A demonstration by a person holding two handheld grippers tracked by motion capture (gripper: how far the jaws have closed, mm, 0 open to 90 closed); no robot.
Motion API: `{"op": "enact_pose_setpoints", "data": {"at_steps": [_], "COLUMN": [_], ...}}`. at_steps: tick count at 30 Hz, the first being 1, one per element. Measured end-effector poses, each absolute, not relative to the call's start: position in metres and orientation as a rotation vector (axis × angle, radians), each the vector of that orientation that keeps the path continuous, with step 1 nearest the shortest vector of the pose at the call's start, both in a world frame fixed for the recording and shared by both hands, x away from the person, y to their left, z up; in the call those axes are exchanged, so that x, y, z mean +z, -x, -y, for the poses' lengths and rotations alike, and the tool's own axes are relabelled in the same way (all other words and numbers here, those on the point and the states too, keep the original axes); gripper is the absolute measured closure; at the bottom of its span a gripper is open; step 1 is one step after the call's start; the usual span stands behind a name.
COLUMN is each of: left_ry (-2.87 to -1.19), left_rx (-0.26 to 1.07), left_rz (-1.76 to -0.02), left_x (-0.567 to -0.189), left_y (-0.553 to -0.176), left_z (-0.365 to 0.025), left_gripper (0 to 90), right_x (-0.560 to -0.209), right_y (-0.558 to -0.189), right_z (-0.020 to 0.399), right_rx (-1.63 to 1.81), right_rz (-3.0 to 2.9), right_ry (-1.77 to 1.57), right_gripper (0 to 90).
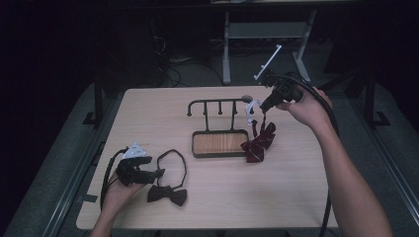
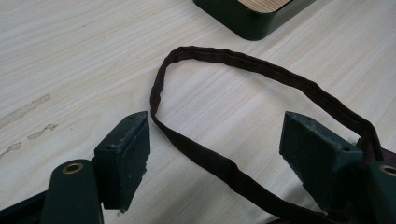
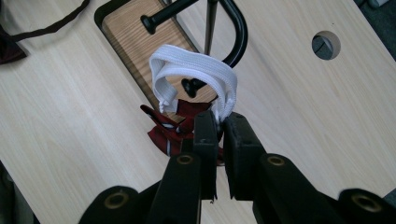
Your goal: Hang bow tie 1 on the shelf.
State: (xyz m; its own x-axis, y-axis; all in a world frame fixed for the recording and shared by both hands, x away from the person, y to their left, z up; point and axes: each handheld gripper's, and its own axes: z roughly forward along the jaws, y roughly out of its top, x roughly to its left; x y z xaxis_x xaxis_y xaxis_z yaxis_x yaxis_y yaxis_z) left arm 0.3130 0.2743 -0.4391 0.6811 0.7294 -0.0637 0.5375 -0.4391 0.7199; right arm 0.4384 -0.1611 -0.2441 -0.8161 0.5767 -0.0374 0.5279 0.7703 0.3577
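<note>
Right gripper, frame centre: jaws clamped on white elastic strap of red striped bow tie. Left gripper: jaws wide, straddling dark maroon bow tie's band, lower frame.

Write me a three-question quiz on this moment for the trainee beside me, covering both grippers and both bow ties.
1. True or false: the left gripper is clamped shut on the dark bow tie's neck strap.
2. What does the right gripper hold? A) the stand's hook B) the white elastic band of the red bow tie C) nothing
3. Fill in: the dark bow tie lies flat on the ____.

Key
1. False: its jaws stand wide apart, with the strap lying on the table between them.
2. B: the jaws pinch the band, which hangs beside the end of the hook stand, with the tie dangling below.
3. table
</note>
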Motion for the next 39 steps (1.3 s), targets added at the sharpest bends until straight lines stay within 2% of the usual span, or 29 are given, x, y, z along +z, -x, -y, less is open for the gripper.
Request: {"op": "enact_pose_setpoints", "data": {"at_steps": [18,39], "left_ry": [-2.152,-2.143], "left_rx": [0.325,0.329], "left_rz": [-0.964,-0.966], "left_x": [-0.439,-0.439], "left_y": [-0.313,-0.313], "left_z": [-0.274,-0.274], "left_gripper": [25.0,25.0], "right_x": [-0.253,-0.265], "right_y": [-0.457,-0.462], "right_z": [0.161,0.163], "right_rx": [0.488,0.490], "right_rz": [-2.816,-2.813], "right_ry": [-0.947,-0.977], "right_gripper": [83.2,80.4]}}
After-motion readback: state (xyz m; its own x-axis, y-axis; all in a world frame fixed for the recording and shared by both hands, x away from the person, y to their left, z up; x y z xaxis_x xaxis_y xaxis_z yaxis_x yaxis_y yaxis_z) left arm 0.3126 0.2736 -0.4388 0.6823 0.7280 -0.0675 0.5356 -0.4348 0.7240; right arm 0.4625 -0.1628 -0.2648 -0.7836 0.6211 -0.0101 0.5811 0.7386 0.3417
